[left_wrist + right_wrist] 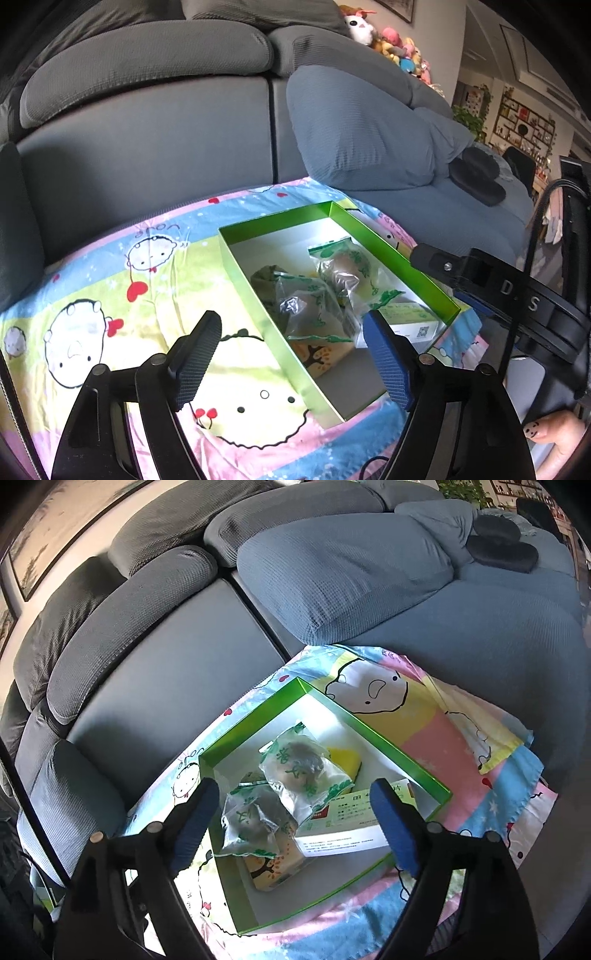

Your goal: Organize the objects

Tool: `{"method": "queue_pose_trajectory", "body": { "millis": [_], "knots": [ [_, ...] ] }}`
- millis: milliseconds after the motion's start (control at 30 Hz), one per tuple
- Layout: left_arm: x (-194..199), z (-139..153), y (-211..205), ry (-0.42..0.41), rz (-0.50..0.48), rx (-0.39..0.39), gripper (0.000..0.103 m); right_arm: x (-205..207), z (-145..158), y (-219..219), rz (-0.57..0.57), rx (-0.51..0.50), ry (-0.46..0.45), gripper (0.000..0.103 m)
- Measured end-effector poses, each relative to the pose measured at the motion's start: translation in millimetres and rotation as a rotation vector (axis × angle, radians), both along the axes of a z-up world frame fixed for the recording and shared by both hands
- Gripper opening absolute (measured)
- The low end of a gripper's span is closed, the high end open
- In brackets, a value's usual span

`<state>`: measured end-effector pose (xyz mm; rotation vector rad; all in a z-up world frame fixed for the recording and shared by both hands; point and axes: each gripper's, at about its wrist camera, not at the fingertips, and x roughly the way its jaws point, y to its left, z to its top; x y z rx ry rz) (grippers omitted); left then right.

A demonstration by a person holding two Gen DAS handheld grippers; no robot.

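- Left gripper (pixel 291 339): jaws spread wide, nothing between the pads; hovers over the near left wall of the shallow green-walled cardboard box (pixel 258 291), one blue pad inside the box, the other over the cloth.
- Right gripper (pixel 295 812): jaws likewise released and empty, poised above the same box (pixel 373 727); seen in left view as a black body (pixel 524 295) at right.
- Directly between and just beyond both sets of jaws: two clear plastic snack pouches with green print, near pouch (pixel 253 819) overlapping the farther pouch (pixel 303 771), touching.
- Under near pouch: small cream packet with orange tree print (pixel 273 871), flat on box floor.
- Beside it, toward the right pad: white printed card with green edge (pixel 347 823), lying flat.
- Yellow item (pixel 345 758) partly hidden behind farther pouch.
- Box rests on cartoon-print cloth in pink, blue and yellow (pixel 443 760), spread over grey sofa (pixel 184 664).
- Blue-grey cushion (pixel 354 125) behind the box, well apart.
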<state>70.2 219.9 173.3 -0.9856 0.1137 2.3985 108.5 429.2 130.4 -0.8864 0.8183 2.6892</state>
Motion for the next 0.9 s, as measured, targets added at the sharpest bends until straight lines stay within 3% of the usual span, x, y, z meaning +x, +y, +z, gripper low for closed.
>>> {"method": "queue_pose_trajectory", "body": {
  "millis": [367, 900],
  "knots": [
    [0.0, 1.6, -12.2, -0.011, 0.012, 0.001, 0.08, 18.1, 12.9, -11.9, -0.027, 0.095, -0.062, 0.093],
    [-2.8, 0.0, -26.5, -0.019, 0.017, 0.012, 0.08, 27.5, 18.6, -21.9, -0.079, 0.147, -0.09, 0.094]
  ]
}}
